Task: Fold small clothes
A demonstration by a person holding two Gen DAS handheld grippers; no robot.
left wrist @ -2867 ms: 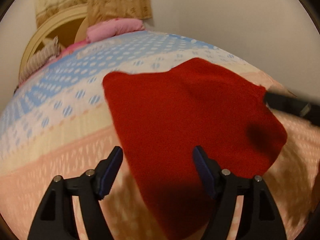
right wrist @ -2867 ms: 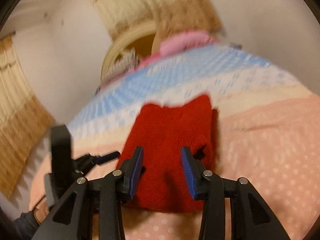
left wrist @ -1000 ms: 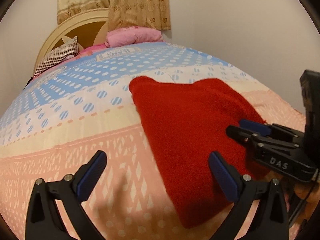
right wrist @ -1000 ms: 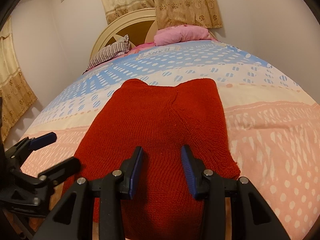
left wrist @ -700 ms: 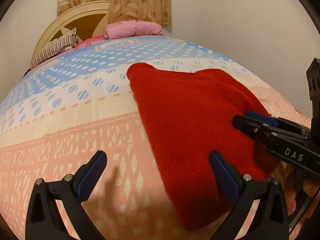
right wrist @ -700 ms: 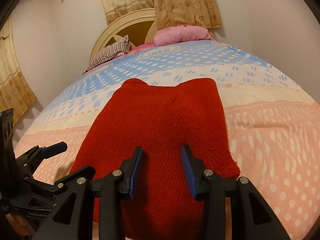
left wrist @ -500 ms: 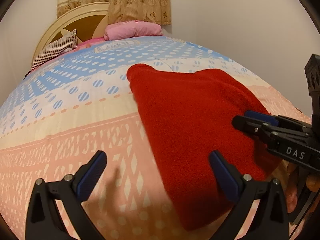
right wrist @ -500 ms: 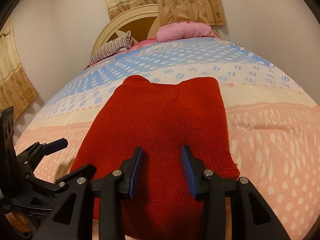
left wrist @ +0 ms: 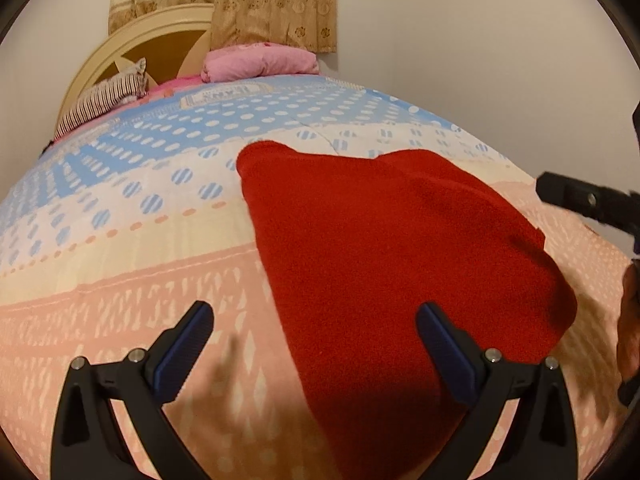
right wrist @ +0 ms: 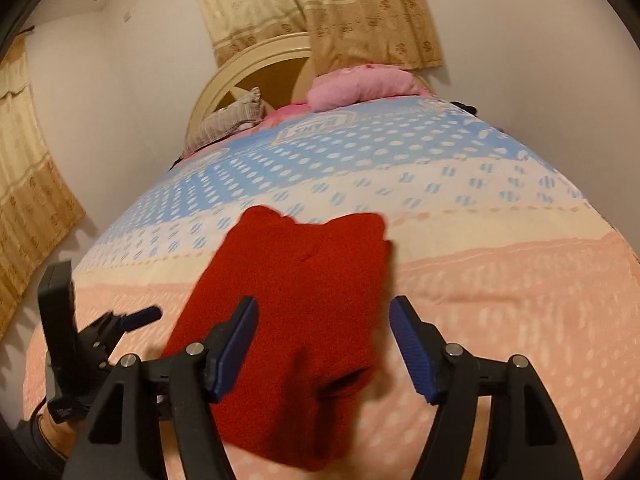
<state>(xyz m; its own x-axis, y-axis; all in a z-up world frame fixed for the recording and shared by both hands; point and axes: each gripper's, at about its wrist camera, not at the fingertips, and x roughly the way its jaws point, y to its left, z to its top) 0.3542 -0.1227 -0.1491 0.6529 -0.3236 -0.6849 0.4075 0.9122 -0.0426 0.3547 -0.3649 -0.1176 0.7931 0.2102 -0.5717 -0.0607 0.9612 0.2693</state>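
Note:
A red knitted garment [left wrist: 392, 256] lies flat on the bed; it also shows in the right wrist view [right wrist: 304, 312]. My left gripper [left wrist: 316, 344] is open and empty, hovering over the garment's near left edge. My right gripper [right wrist: 324, 344] is open and empty above the garment's near end. The right gripper shows at the right edge of the left wrist view [left wrist: 588, 200]. The left gripper shows at the lower left of the right wrist view [right wrist: 120, 324].
The bed has a pink, cream and blue dotted cover [left wrist: 120, 264]. A pink pillow [left wrist: 260, 62] and a striped pillow [left wrist: 100, 100] lie by the cream headboard [right wrist: 256, 68]. Curtains hang behind. A wall runs along the bed's right side.
My right gripper has opened wider and pulled up and back from the garment. My left gripper has shifted right, over the garment's edge. The garment lies as before.

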